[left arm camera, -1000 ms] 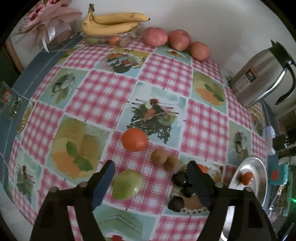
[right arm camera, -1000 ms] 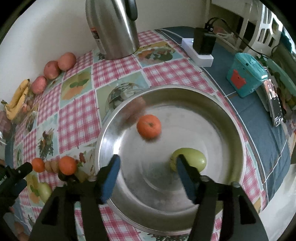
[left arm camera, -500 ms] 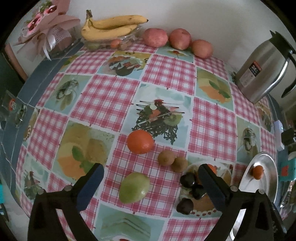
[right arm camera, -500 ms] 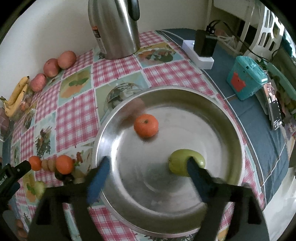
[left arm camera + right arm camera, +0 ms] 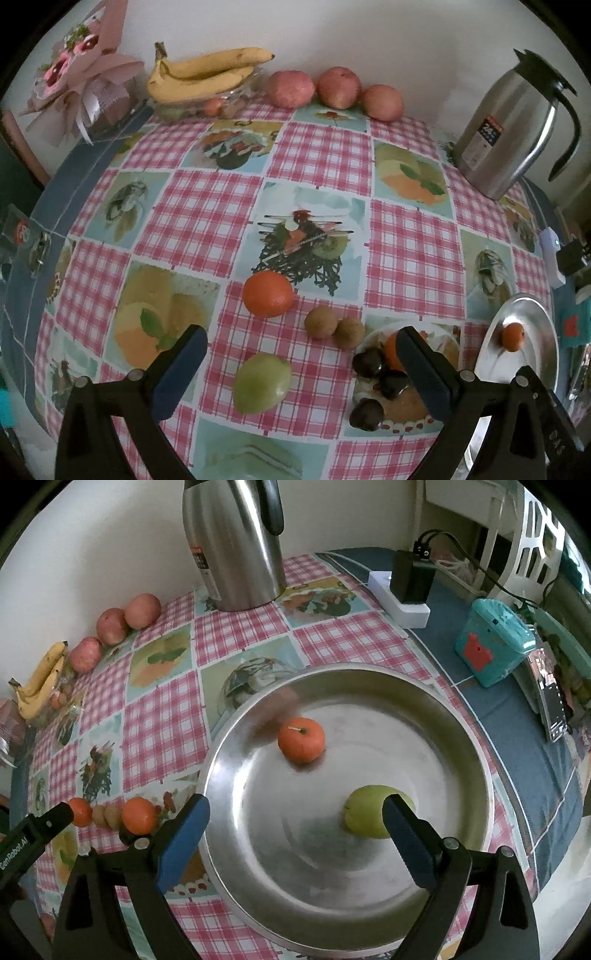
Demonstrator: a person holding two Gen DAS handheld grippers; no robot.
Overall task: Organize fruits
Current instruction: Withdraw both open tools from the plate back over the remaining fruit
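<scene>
Tabletop (image 5: 314, 155): checked cloth, broad bare stretch mid-surface. Far edge against the wall holds bananas (image 5: 201, 72), three red apples (image 5: 334, 90) and a steel kettle (image 5: 506, 125).

Left claw (image 5: 299, 363): jaws wide, just opened further, gripping nothing. Green fruit (image 5: 262, 382) lies on the cloth between its fingers, touching neither. An orange (image 5: 267, 294) sits just beyond; two brown fruits (image 5: 334, 326) side by side to its right; dark fruits (image 5: 373, 384) hard by the right finger.

Steel bowl (image 5: 476, 760): near the tabletop's right edge.

Right claw (image 5: 295, 829): jaws wide, just opened further, empty, over the bowl. Inside lie a small orange (image 5: 301, 739) ahead and a green pear-like fruit (image 5: 364, 818), partly behind the right finger; contact cannot be told.
</scene>
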